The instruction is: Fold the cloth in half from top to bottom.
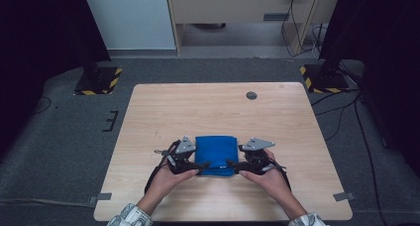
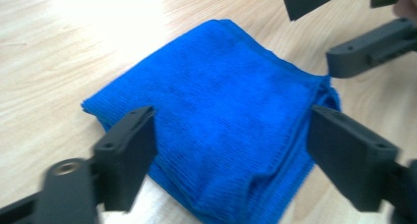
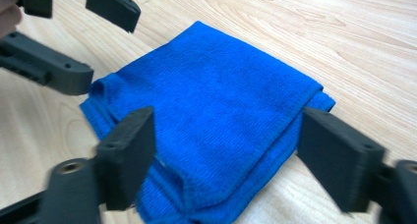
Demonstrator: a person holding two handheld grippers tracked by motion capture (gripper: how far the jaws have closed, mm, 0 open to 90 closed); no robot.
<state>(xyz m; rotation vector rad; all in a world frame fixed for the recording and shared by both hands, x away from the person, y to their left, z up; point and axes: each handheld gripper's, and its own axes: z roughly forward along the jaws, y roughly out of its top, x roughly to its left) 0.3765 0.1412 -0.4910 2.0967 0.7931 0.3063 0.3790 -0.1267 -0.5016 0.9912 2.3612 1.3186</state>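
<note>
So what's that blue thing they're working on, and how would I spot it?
Look at the pale wooden table and follow it to the edge nearest the person. There, between the left tongs and the right tongs, lies a folded cloth. It is the one soft, bright blue thing there, a neat square of stacked layers.

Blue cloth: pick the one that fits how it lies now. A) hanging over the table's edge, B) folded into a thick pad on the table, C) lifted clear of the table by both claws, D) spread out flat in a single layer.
B: the blue cloth lies on the table as a layered pad, with stacked edges showing at its corner in the left gripper view.
</note>
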